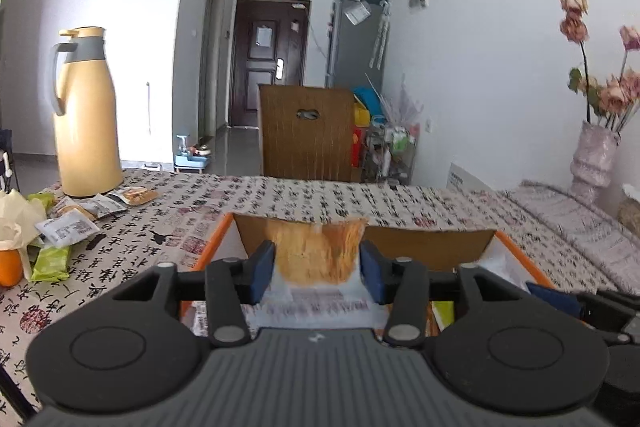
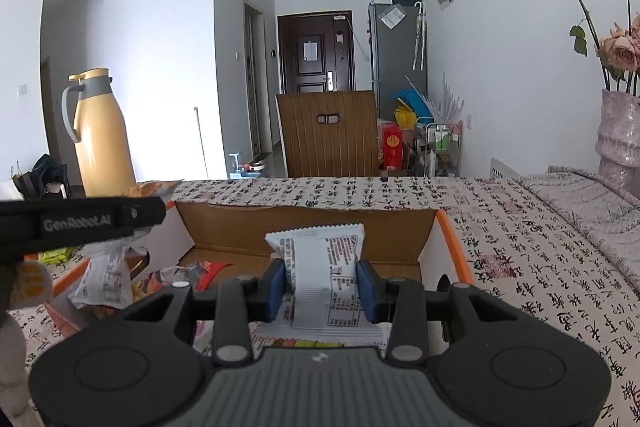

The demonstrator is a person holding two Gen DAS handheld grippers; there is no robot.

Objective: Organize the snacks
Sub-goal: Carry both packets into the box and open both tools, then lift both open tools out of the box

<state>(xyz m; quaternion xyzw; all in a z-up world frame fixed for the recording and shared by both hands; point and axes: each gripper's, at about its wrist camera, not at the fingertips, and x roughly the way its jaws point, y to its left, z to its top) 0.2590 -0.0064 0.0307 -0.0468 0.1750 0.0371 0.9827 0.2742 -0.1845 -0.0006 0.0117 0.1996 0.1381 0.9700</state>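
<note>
Over the cardboard box (image 1: 432,247), the left gripper (image 1: 318,269) stands parted, an orange snack packet (image 1: 320,251) loose between its pads. Beside it, the right gripper (image 2: 323,290) clamps a white snack packet (image 2: 320,267) upright above the same box.

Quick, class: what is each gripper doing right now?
Left gripper: open, an orange snack packet loose between its pads.
Right gripper: closed on a white snack packet.
</note>
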